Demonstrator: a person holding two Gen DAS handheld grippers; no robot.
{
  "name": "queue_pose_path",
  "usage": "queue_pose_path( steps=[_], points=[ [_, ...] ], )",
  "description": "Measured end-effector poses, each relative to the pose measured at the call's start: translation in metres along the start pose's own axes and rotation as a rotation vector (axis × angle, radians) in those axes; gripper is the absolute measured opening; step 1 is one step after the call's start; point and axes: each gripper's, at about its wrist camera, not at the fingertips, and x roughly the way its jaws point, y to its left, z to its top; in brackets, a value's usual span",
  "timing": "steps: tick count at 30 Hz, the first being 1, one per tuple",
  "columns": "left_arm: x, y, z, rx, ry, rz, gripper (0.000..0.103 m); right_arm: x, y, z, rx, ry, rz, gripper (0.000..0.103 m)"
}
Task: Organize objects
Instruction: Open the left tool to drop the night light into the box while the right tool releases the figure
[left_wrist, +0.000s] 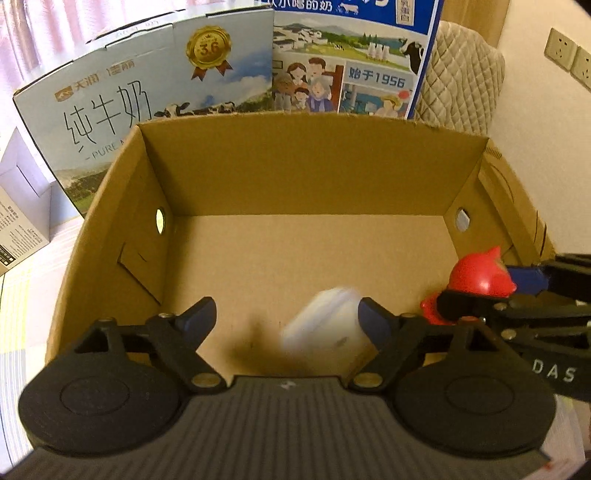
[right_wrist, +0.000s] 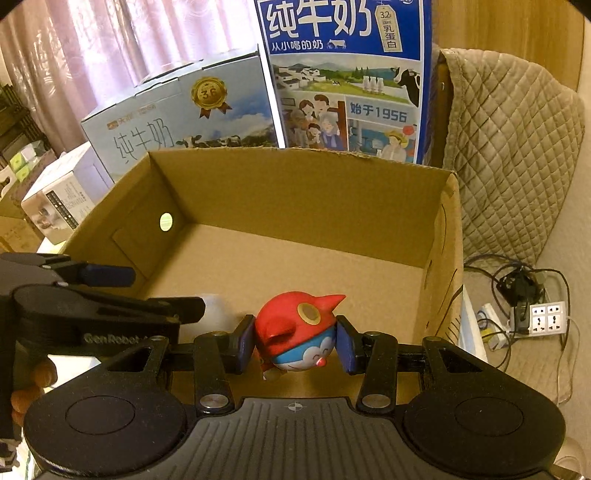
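Observation:
An open brown cardboard box (left_wrist: 314, 162) (right_wrist: 310, 184) fills both views. My left gripper (left_wrist: 286, 315) is open over the box's near side. A blurred white object (left_wrist: 325, 325) sits free between its fingers, against the box floor; it also shows as a white patch in the right wrist view (right_wrist: 214, 306). My right gripper (right_wrist: 295, 341) is shut on a red-hooded Doraemon toy (right_wrist: 295, 332) and holds it above the box floor. In the left wrist view the toy (left_wrist: 480, 277) shows at the right, held by the right gripper (left_wrist: 491, 291). The left gripper (right_wrist: 122, 291) shows at the left of the right wrist view.
Two milk cartons stand behind the box: a pale one (left_wrist: 147, 92) (right_wrist: 177, 118) and a tall blue one (left_wrist: 351, 55) (right_wrist: 347, 74). A quilted chair (right_wrist: 509, 166) stands at the right, with a power strip and cables (right_wrist: 535, 314) below. Small boxes (right_wrist: 55, 199) lie left.

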Motion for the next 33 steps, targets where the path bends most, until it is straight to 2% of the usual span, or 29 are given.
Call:
queue_pose_path(
  steps=[8, 11, 13, 16, 23, 33],
  points=[
    [-0.011, 0.011, 0.001, -0.027, -0.009, 0.033, 0.083, 0.005, 0.002, 0.003, 0.005, 0.003, -0.004, 0.042],
    [-0.016, 0.015, 0.001, -0.035, -0.015, 0.044, 0.084, 0.003, 0.001, 0.005, 0.023, -0.033, 0.003, 0.044],
    [-0.02, 0.017, 0.001, -0.042, -0.021, 0.049, 0.085, 0.001, 0.001, 0.008, 0.025, -0.046, -0.005, 0.06],
    [-0.026, 0.018, 0.001, -0.044, -0.037, 0.055, 0.086, -0.006, 0.002, 0.01, 0.018, -0.077, -0.008, 0.066],
    [-0.042, 0.015, -0.001, -0.045, -0.05, 0.07, 0.09, -0.019, 0.001, 0.003, 0.031, -0.075, 0.013, 0.068],
    [-0.06, 0.01, -0.01, -0.037, -0.042, 0.109, 0.09, -0.04, 0.003, -0.013, 0.047, -0.071, 0.044, 0.07]
  ],
)
